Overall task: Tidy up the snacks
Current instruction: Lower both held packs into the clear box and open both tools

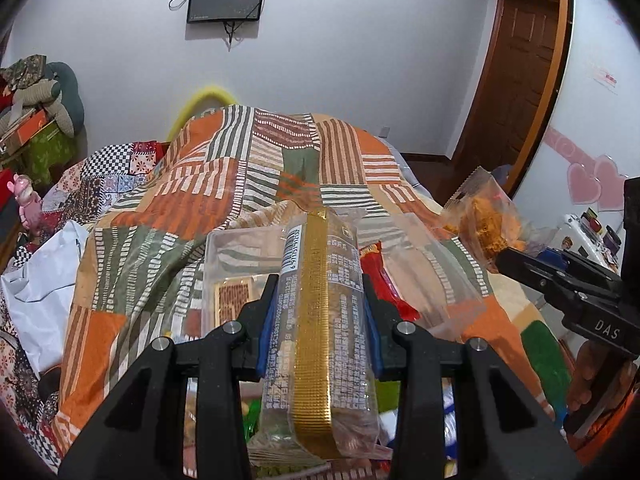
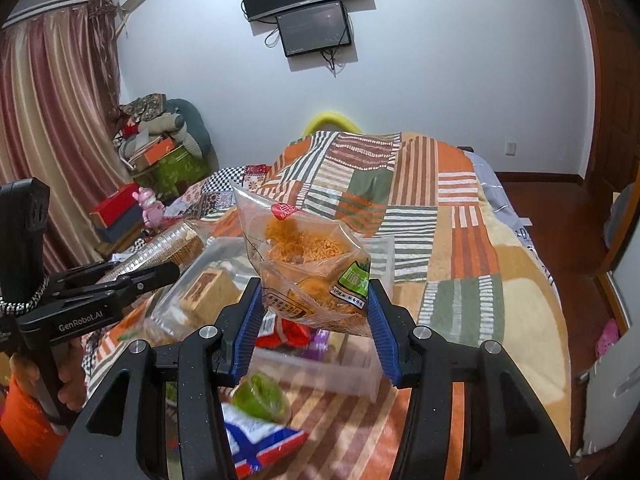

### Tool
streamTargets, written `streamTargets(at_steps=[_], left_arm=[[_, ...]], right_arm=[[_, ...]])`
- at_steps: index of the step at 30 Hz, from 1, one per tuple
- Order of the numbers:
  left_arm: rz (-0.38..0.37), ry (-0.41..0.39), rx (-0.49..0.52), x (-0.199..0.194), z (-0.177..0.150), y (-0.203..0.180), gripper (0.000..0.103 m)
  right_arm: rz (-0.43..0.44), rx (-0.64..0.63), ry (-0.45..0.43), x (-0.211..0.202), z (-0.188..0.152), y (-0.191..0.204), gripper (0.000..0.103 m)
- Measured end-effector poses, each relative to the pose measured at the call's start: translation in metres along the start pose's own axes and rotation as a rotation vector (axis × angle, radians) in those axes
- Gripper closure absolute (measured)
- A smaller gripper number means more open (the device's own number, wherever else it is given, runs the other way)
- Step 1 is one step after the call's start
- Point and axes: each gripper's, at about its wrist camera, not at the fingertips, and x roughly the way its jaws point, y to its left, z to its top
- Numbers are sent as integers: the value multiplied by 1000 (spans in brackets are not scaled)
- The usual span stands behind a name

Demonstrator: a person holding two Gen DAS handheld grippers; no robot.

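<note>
Two snack packs are held up above the patchwork quilt (image 2: 452, 208), one in each gripper. The left gripper (image 1: 319, 312) is clamped on a clear cracker sleeve (image 1: 320, 320) with a gold seam and a barcode, its long axis pointing straight away from the camera. The right gripper (image 2: 316, 308), whose arm is marked "DAS" in the left view, pinches a clear bag of orange noodle snack (image 2: 304, 256) bearing a red "BAISR" tag, upright. One clear plastic bin (image 2: 360, 376) sits beneath; "GenRobot.AI" marks the left gripper's arm.
</note>
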Motion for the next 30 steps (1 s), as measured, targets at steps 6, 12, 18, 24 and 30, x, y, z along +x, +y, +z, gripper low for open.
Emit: streamTargets(at_steps=[6, 12, 18, 24, 30], left_arm=[[5, 31, -18, 25, 6, 4, 67], [1, 73, -41, 51, 6, 10, 67], [-8, 127, -58, 78, 4, 13, 67], [-14, 163, -61, 93, 0, 9, 66], [-9, 163, -25, 89, -2, 2, 66]], right_arm=[[-4, 3, 33, 20, 3, -1, 56], [-4, 17, 86, 44, 0, -5, 56], [-12, 2, 110, 56, 1, -2, 56], [-8, 4, 143, 68, -2, -2, 55], [-5, 27, 189, 75, -6, -6, 51]])
